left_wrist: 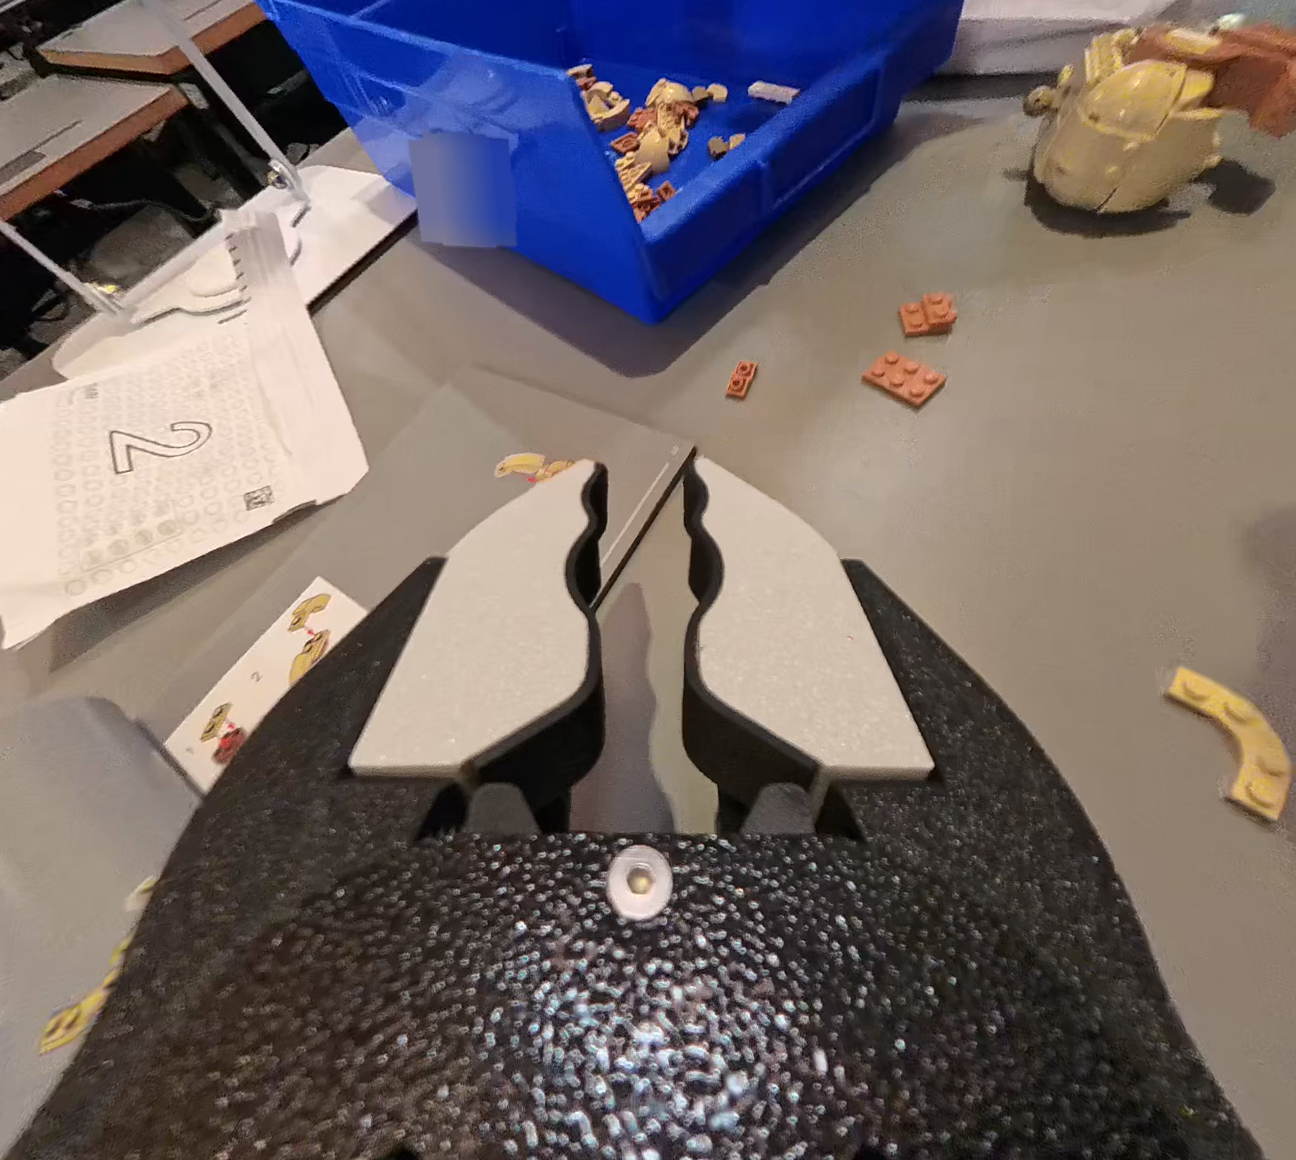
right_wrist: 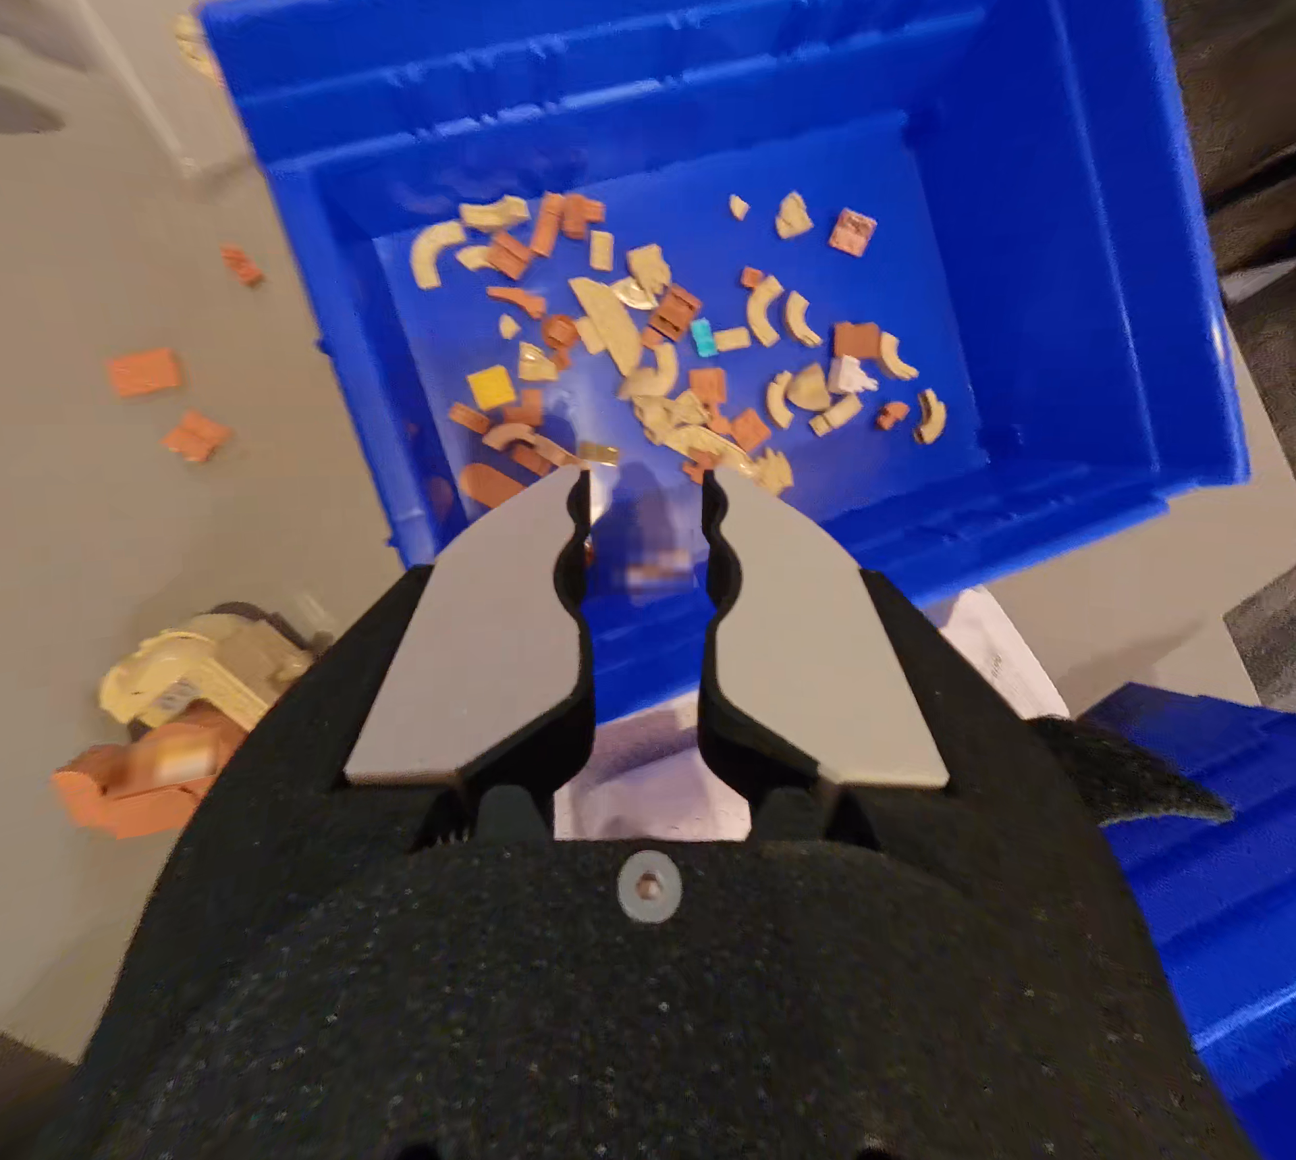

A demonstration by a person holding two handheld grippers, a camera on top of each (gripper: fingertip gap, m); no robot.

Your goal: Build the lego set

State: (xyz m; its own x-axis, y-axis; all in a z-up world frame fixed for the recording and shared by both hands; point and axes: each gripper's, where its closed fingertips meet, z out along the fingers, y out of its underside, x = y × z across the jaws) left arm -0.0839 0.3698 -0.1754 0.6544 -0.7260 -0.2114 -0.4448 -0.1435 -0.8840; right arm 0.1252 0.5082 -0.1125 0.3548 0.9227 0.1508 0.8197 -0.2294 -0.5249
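Observation:
My left gripper (left_wrist: 645, 472) is open by a narrow gap and empty, low over the instruction booklet (left_wrist: 554, 418) on the grey table. My right gripper (right_wrist: 645, 481) is open and empty, hovering over the near wall of the blue bin (right_wrist: 1094, 214). Many loose tan and brown bricks (right_wrist: 631, 340) lie on the bin floor, with a yellow one and a teal one among them. The bin (left_wrist: 491, 95) also shows in the left wrist view. The part-built tan and brown model (left_wrist: 1136, 137) stands on the table right of the bin; it also shows in the right wrist view (right_wrist: 196, 684).
Three brown plates (left_wrist: 905, 379) lie on the table before the bin, and a tan curved plate (left_wrist: 1227, 740) at the right. A white numbered paper bag (left_wrist: 161, 474) lies at the left. A second blue bin (right_wrist: 1227, 846) sits at lower right, with white paper (right_wrist: 1003, 656) beside it. The gap from one gripper's tips to the other's is roughly 25 cm. About 15 cm separates my left fingertips from the tan curved plate (left_wrist: 1227, 740).

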